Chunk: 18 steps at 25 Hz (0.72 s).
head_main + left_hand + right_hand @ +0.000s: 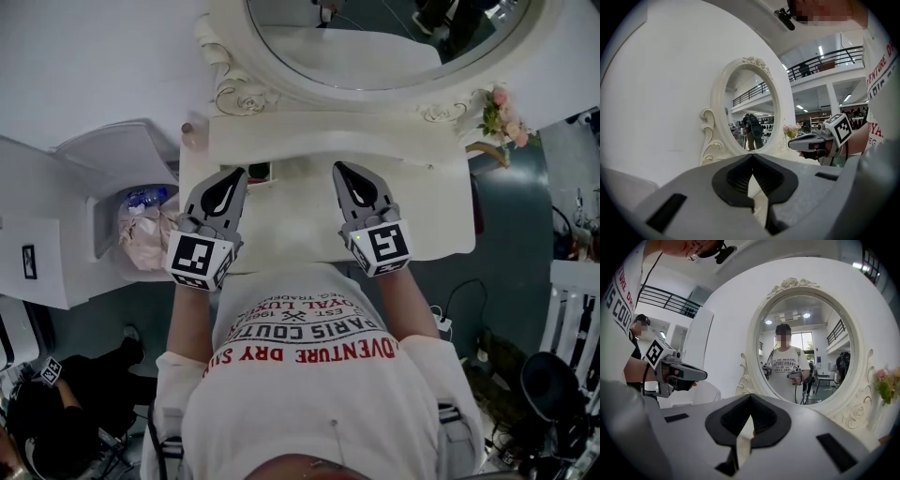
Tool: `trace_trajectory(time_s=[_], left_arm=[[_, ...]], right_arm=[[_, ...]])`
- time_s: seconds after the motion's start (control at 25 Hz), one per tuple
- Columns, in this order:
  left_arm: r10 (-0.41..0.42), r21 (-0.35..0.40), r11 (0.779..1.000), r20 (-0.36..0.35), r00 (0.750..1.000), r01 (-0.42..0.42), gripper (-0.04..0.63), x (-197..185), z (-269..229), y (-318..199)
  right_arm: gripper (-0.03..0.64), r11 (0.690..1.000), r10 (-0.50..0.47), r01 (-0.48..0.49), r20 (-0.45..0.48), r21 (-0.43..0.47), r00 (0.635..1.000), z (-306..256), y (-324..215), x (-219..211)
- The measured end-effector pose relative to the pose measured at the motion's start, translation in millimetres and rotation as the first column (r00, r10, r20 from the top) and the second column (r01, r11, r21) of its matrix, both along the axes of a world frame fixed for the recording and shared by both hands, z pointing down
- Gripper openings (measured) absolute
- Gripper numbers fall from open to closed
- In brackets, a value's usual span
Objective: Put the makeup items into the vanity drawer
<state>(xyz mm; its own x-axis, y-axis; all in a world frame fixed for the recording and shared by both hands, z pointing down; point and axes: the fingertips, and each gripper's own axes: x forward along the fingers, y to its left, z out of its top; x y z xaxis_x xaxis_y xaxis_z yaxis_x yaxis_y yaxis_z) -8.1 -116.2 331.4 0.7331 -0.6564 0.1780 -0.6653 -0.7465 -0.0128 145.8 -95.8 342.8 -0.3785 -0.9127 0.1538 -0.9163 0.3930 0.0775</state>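
One white vanity top [441, 206], oval mirror [375, 37], pink flowers [502, 112], dark floor [516, 234]

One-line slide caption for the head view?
Left gripper and right gripper, both shut and empty, held over the white vanity below its round mirror.

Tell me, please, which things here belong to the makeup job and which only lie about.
Belong to the job: vanity; small dark item on its top; left tool and right tool, both shut, empty.
Just lying about: flowers; bin with a bag in it.
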Motion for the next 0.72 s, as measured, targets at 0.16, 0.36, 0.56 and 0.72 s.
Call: trace_trajectory(time_s=[0.16, 0.36, 0.56, 0.72], left_arm=[[-0.016, 0.001, 1.0, -0.004, 1.0, 0.016, 0.006, -1.2, 0.0, -0.5], [-0.036, 0.001, 0.999, -0.01, 0.999, 0.036, 0.006, -1.7, -1.2, -2.0], [-0.042, 0.003, 0.999, -0.014, 0.999, 0.042, 0.006, -2.4, -1.6, -1.6], [-0.039, 0.004, 0.999, -0.012, 0.999, 0.039, 0.006, -1.2, -2.6, -1.7]], right_arm=[[-0.002, 1.0, -0.006, 0.006, 0.006, 0.0, 1.0, 0.1, -3.2, -1.7], [-0.002, 1.0, -0.018, 0.018, 0.003, 0.004, 1.0, -1.3, -6.4, -2.9], [-0.002, 1.0, -0.018, 0.018, 0.01, 0.007, 1.0, -2.8, -7.9, -3.0], [-0.002, 1.0, -0.022, 0.022, 0.007, 0.003, 1.0, -2.4, -8.4, -2.1]])
